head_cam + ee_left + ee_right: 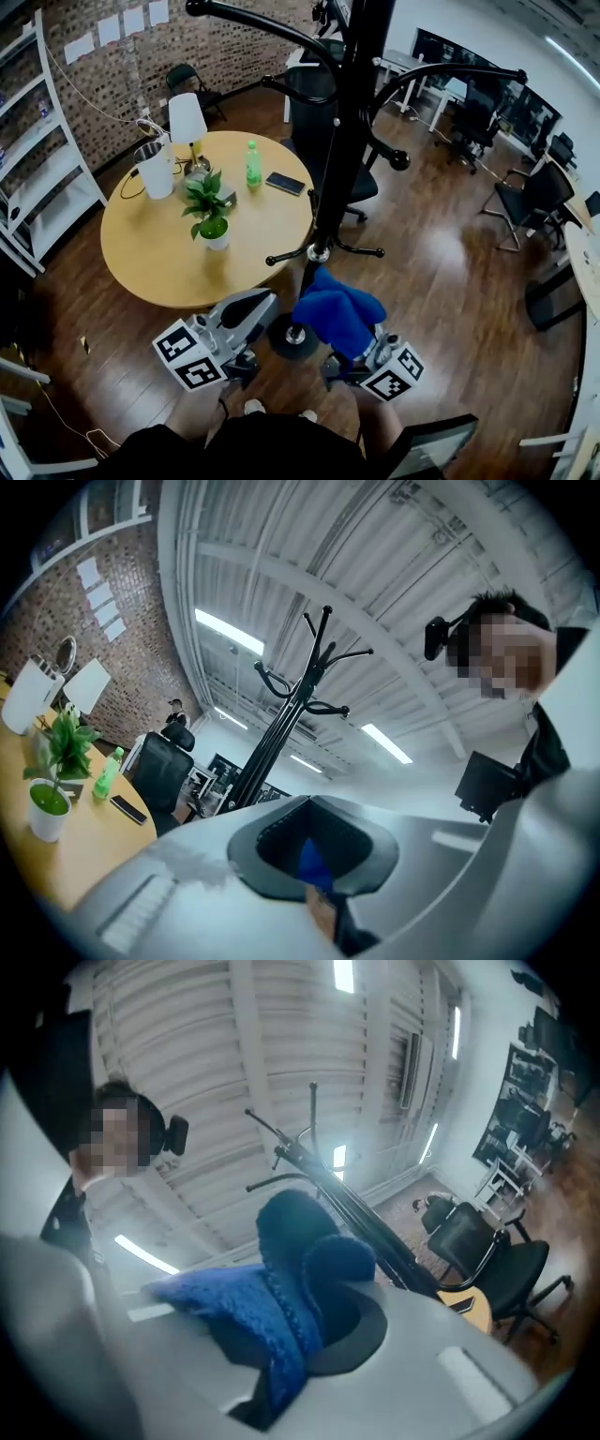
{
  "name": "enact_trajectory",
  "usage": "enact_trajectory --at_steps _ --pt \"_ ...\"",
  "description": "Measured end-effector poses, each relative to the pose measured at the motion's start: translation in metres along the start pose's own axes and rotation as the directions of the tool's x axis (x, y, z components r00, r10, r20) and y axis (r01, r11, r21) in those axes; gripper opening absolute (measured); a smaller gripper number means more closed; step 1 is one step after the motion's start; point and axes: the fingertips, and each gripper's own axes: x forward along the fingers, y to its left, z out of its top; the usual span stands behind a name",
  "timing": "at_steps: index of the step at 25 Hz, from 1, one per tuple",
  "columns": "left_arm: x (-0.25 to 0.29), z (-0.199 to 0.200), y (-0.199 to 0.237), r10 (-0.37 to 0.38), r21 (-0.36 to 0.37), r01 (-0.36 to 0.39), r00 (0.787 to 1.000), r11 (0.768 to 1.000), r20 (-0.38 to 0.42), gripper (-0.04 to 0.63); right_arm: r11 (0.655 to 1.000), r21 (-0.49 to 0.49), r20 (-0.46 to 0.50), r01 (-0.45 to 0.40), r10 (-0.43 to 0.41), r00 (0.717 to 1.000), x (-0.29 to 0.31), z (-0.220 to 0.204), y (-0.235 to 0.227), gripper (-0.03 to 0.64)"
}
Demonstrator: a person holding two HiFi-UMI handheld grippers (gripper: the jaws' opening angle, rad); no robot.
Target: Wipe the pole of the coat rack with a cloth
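Grey-bodied at lower left, your left gripper (263, 303) had its jaws together on nothing. At lower centre the blue knitted cloth (336, 309) lay against the black pole (343, 141) near its foot, pinched by your right gripper (351, 343). The pole stood upright, its long axis running bottom-centre to top; most of it seemingly remained unwiped.
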Motion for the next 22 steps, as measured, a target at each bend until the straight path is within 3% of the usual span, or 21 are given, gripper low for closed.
enact_trajectory --at_steps 4,22 --pt "-0.005 0.001 0.000 -0.004 0.002 0.004 1.000 1.000 0.003 0.000 1.000 0.027 0.052 -0.014 0.012 0.999 -0.008 0.001 0.007 0.020" --pt "-0.001 0.007 -0.003 -0.033 0.015 0.032 0.999 0.999 0.003 0.000 0.999 -0.036 0.020 -0.005 0.006 1.000 -0.003 0.005 0.016 0.020"
